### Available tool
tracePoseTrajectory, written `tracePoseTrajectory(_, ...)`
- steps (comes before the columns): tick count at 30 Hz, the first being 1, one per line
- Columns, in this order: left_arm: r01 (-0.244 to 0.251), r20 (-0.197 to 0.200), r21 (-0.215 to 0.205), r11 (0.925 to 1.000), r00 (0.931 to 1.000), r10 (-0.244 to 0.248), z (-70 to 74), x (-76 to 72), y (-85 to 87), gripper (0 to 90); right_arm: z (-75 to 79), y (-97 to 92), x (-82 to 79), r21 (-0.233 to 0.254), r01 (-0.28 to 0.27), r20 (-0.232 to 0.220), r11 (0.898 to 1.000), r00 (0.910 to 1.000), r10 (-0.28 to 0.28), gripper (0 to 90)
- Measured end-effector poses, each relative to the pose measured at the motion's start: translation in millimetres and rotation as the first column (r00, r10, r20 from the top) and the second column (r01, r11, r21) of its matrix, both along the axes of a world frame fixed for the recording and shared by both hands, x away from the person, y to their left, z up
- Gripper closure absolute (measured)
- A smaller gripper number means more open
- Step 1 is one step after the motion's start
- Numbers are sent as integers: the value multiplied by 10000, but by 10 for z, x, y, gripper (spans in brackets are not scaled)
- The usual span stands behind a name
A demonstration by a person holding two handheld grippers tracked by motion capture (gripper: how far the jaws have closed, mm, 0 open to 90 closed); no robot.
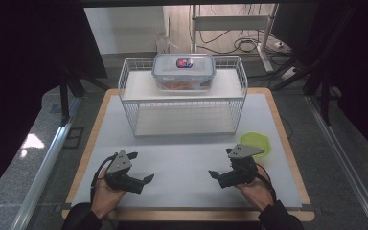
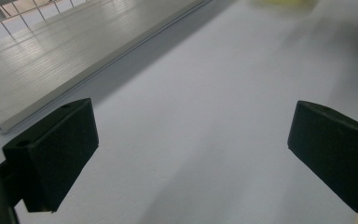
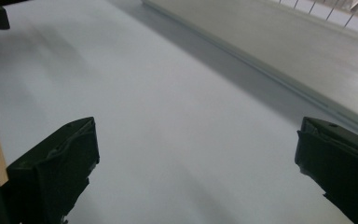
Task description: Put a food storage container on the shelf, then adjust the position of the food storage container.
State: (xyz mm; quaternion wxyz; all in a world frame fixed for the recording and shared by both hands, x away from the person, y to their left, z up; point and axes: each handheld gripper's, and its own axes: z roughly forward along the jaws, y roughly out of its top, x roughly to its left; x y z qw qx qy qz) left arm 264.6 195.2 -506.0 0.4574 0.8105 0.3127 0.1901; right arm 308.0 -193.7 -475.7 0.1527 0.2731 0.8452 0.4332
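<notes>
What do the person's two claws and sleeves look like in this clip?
Both claws, left claw and right claw, are black, each topped with a grey three-cornered plate and trailing a black cable. Their fingers are blocky black pads with small holes on top. The sleeves are dark.

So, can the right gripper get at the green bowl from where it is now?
Probably yes. The right gripper is open and empty, the green bowl sits just beyond it on the white mat, and nothing stands between them.

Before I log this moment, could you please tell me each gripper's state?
Left gripper: open, holding nothing.
Right gripper: open, holding nothing.
</notes>
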Motion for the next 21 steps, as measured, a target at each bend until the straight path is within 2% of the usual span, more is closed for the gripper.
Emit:
tracePoseTrajectory(2,-6,-16,-29,10000,10000,6,-3,2,5,17,-31,-14,13,-60,101,-182,9999,9998,-102,0)
tracePoseTrajectory(5,-9,3,-19,10000,10000,9,-8,6,7,17,-35,-36,29,13,248,-252,9997,9994,-247,0)
tracePoseTrajectory(10,5,-123,27,10000,9999,-5,-28,17,8,18,-9,-68,53,-212,682,-327,9974,9971,-689,0)
tracePoseTrajectory(15,3,-151,33,10000,9999,-3,-34,23,9,19,26,-124,81,-11,995,-537,9950,9936,-994,9)
tracePoseTrajectory(18,26,-172,40,10000,9998,-26,-38,25,7,20,54,-161,93,-130,1237,-582,9922,9905,-1243,100)
tracePoseTrajectory(19,26,-172,40,10000,9998,-26,-38,25,7,20,54,-161,93,-130,1237,-582,9922,9905,-1243,100)
tracePoseTrajectory(20,35,-197,31,10000,9998,-34,-40,27,7,20,85,-214,105,-139,1472,-569,9890,9874,-1477,210)
tracePoseTrajectory(21,35,-197,31,10000,9998,-34,-40,27,7,21,85,-214,105,-139,1472,-569,9890,9874,-1477,210)
